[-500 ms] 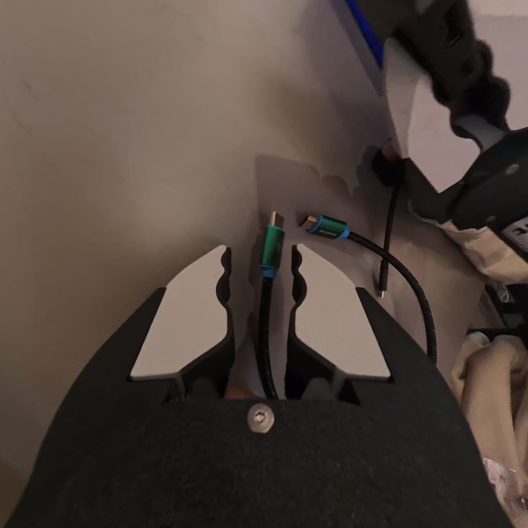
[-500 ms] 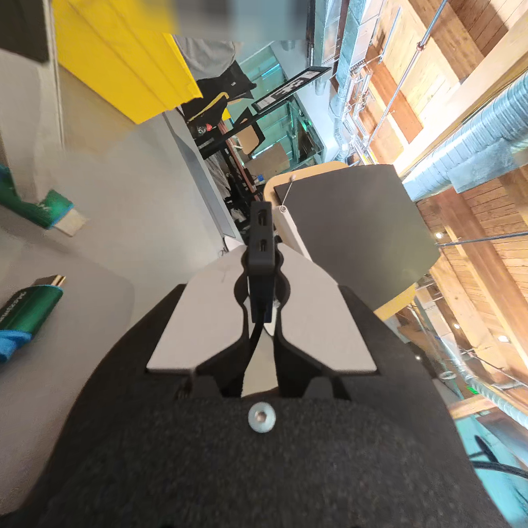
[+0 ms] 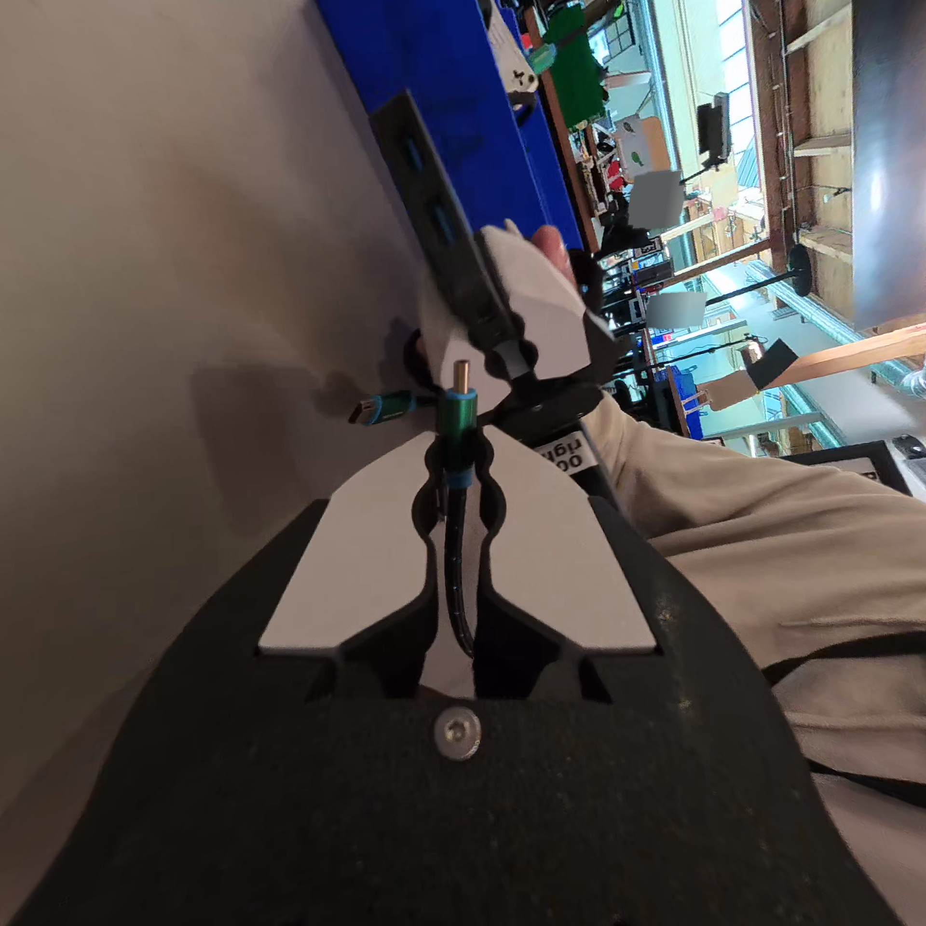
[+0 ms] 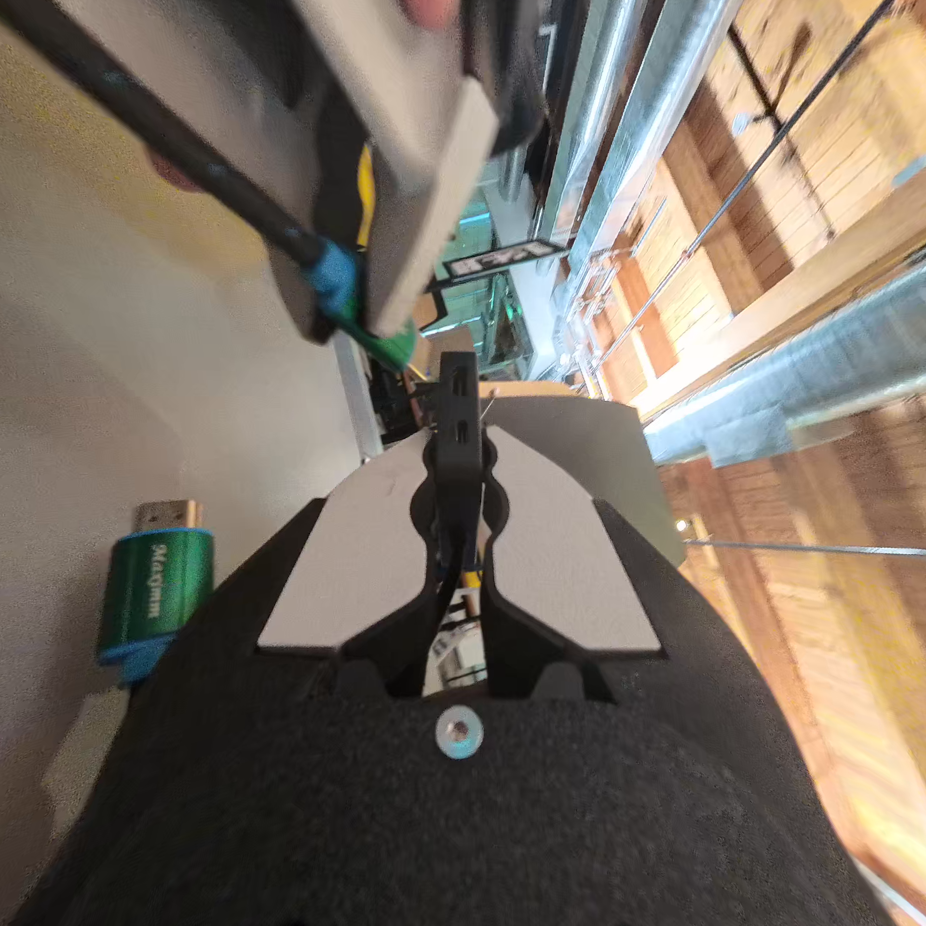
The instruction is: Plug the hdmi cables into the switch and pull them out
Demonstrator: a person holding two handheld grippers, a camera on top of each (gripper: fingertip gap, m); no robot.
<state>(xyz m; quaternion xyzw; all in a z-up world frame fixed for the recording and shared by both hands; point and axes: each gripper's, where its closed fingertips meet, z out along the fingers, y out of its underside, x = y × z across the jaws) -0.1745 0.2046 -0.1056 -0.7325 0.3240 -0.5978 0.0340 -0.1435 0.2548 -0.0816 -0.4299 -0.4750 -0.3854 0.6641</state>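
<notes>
My left gripper is shut on a green HDMI plug with a blue collar, held off the table, its metal tip pointing forward. Just ahead, my right gripper holds the long black switch, whose blue ports show along one side. In the right wrist view my right gripper is shut on the switch, slots facing the camera. The held plug comes in blurred from the upper left, close to the switch's end. A second green HDMI plug lies on the table; it also shows in the right wrist view.
A blue bin stands behind the switch at the table's far edge. A person's beige sleeve fills the right of the left wrist view. The braided black cable runs back between my left fingers. The left gripper's tips are roughly 6 cm from the right gripper's.
My left gripper has shut on the plug that lay between its fingers, lifted it off the table and swung up toward the switch. The right gripper still holds the switch.
</notes>
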